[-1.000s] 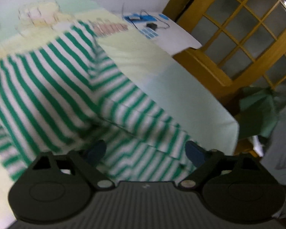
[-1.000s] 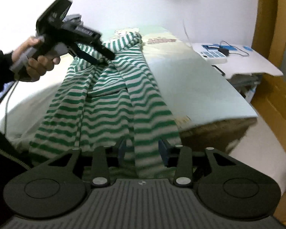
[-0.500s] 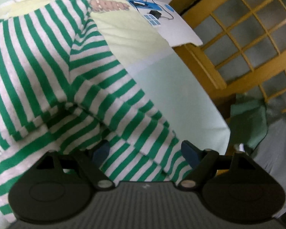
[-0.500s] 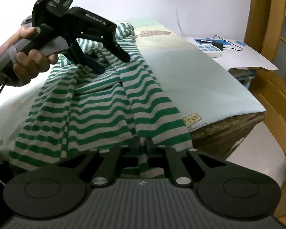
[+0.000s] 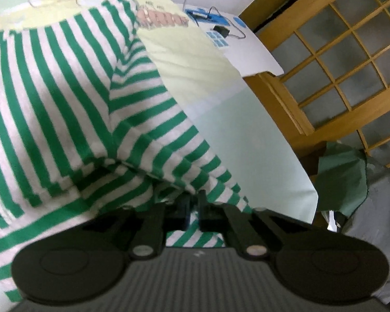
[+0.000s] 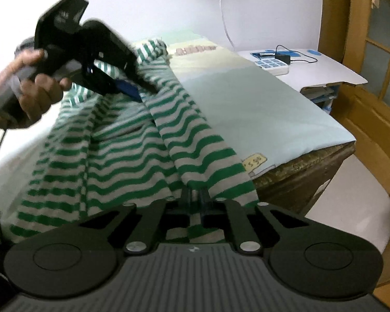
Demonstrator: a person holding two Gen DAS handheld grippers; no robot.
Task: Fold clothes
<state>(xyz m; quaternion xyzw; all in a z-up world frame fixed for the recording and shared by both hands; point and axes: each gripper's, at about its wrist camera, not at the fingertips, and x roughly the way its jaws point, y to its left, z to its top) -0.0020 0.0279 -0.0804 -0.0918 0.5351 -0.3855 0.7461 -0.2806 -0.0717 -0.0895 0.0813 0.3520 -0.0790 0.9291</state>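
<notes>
Faintly, "GenRobot" illegible, striped top (image 6: 132, 156) pinched

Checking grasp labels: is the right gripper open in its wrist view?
No, the right gripper is shut on the striped garment, its fingers pinching the cloth's near edge.

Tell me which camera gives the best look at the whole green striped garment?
The right wrist view: the striped garment stretches along the bed between the right gripper and the left gripper. The left wrist view shows only a close-up of its folds at the left gripper.
</notes>
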